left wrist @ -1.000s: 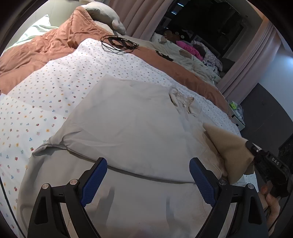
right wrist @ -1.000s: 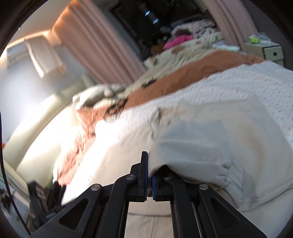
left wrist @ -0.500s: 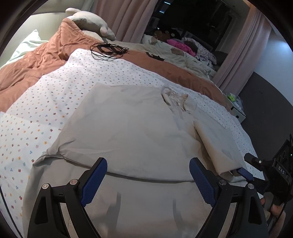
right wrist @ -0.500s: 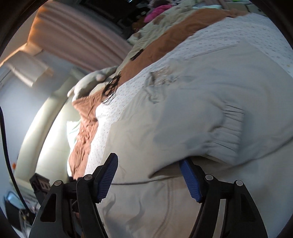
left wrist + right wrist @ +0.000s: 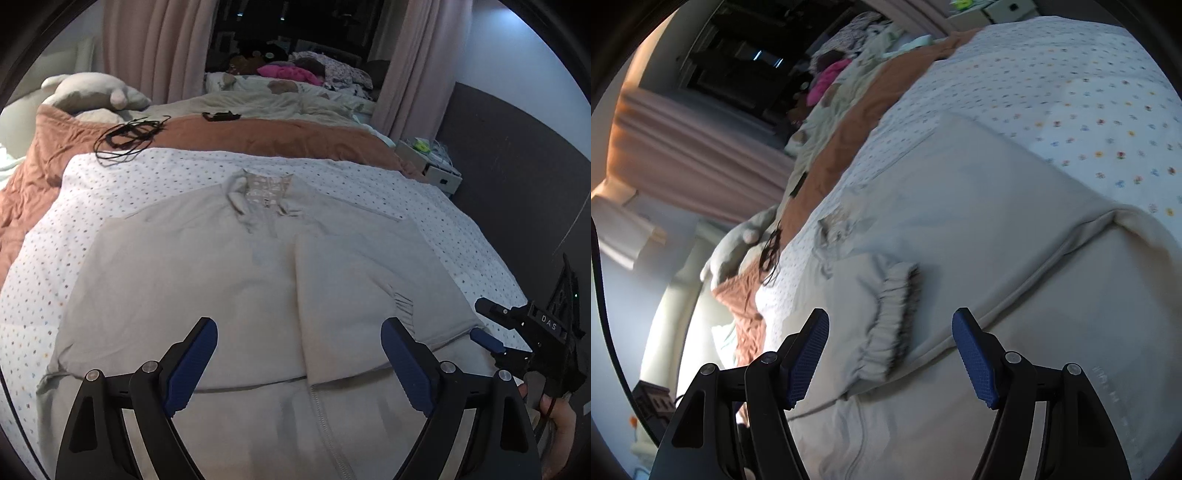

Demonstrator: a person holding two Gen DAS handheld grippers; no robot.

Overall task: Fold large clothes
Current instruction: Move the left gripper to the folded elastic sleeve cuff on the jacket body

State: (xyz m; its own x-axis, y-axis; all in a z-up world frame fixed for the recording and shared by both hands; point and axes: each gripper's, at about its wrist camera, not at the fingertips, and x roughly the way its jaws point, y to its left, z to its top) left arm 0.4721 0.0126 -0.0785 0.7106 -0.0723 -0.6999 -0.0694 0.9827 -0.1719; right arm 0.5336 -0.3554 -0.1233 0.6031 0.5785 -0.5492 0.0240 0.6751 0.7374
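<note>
A pale grey zip-front sweatshirt [image 5: 221, 280] lies spread face-up on the bed, over a white floral-dotted sheet [image 5: 55, 258], its neck opening toward the far rust-brown quilt [image 5: 266, 136]. One sleeve [image 5: 351, 295] is folded across the chest, its ribbed cuff [image 5: 890, 325] resting on the body of the garment near the front zip. The left hand-held gripper [image 5: 299, 365] hovers above the lower chest with its blue-padded fingers spread wide and nothing between them. The right hand-held gripper [image 5: 890, 354] has just been opening – its fingers now stand apart on either side of the cuff, with the cuff lying free below and between them, not pinched. In the left wrist view the right hand-held gripper appears at the garment's right edge, a person's hand [image 5: 557, 413] on its handle. A coil of black cable [image 5: 129, 134] and a cream plush toy [image 5: 92, 96] lie on the quilt, well apart from the sweatshirt.
</note>
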